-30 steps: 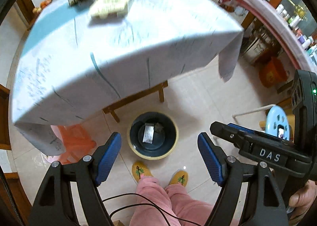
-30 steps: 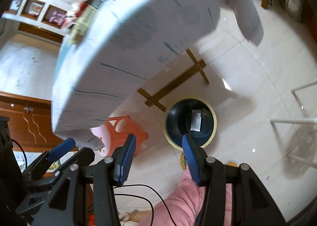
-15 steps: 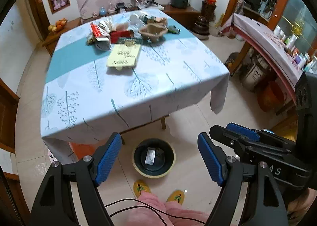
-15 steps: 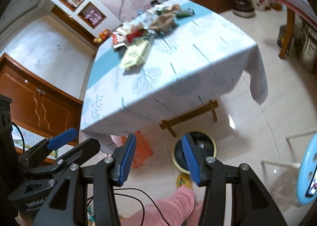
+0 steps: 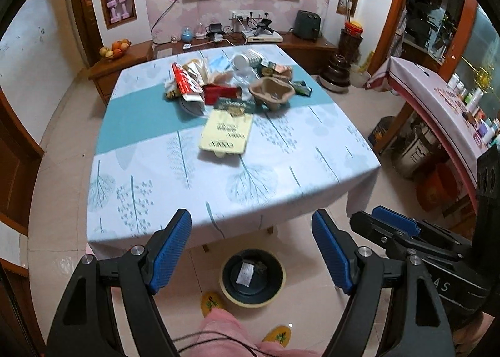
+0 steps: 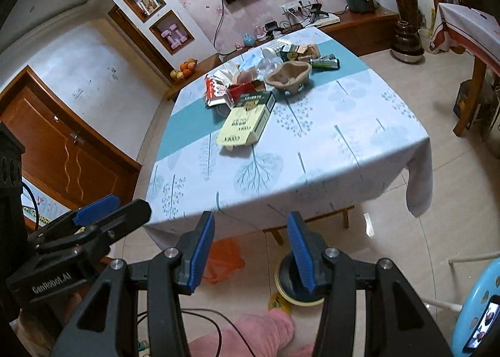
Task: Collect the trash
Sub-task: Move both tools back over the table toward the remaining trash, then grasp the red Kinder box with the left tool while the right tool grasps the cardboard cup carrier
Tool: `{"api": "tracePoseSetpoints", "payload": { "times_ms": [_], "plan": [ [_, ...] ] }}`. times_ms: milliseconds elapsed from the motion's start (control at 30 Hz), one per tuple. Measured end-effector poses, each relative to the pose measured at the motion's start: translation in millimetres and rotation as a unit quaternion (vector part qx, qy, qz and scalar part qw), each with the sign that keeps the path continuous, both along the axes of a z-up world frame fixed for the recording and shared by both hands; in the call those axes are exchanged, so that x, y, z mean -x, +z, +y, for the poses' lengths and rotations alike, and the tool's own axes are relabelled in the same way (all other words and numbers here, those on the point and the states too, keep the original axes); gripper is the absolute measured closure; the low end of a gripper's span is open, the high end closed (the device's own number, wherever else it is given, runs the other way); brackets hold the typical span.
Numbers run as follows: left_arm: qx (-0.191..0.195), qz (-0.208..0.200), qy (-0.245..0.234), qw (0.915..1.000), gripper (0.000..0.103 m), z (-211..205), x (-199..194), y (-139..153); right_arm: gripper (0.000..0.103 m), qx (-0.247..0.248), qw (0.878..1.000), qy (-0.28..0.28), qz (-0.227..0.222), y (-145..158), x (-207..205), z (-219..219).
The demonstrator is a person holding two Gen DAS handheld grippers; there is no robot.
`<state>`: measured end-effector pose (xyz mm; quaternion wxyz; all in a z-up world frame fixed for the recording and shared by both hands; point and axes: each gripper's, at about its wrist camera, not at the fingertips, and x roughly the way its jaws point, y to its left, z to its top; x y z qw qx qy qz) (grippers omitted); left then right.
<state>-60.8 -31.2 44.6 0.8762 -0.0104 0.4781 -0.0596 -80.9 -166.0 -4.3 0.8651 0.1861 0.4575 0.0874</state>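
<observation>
Trash lies heaped on the far half of the table (image 5: 256,188): a yellow carton (image 5: 226,135) (image 6: 243,128), a brown pulp cup tray (image 5: 272,93) (image 6: 290,74), a red-and-white wrapper (image 5: 187,82) and several smaller packs. On the floor at the table's near edge stands a dark bin with a yellow rim (image 5: 252,279) (image 6: 282,291), with two scraps inside. My left gripper (image 5: 250,222) hangs open and empty above the bin, short of the table edge. Beside it my right gripper (image 6: 250,222) is open and empty too, one finger covering part of the bin.
A person's pink trouser legs (image 5: 218,325) and yellow slippers (image 5: 212,302) stand by the bin. An orange plastic stool (image 6: 223,255) sits under the table. A blue stool (image 6: 481,304) with a phone is at the right. A cloth-covered sideboard (image 5: 437,100) runs along the right.
Both grippers have risen and tilted up from the bin toward the table top. The bin has slid low in both views. Both stayed open and empty.
</observation>
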Motion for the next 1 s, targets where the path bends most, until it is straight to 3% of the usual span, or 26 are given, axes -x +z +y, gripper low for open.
{"api": "tracePoseSetpoints", "payload": {
  "times_ms": [200,400,567,867,1000],
  "plan": [
    [0.01,-0.003,0.0,0.9999,0.025,22,-54,-1,0.054,0.003,1.0,-0.018,0.0,1,-42,-3],
    [0.018,0.007,-0.015,0.9997,0.025,58,-137,-6,0.054,0.003,0.998,-0.06,0.005,-1,-102,-2],
    [0.038,0.027,-0.02,0.9987,0.025,100,-216,-20,0.054,-0.014,0.993,-0.11,0.035,-13,-164,-2],
    [0.077,0.078,-0.026,0.9936,0.025,142,-330,-68,0.054,-0.046,0.971,-0.218,0.089,-51,-250,-20],
    [0.061,0.077,-0.057,0.9935,0.026,128,-358,-80,0.054,-0.048,0.959,-0.256,0.113,-71,-275,-32]
  ]
}}
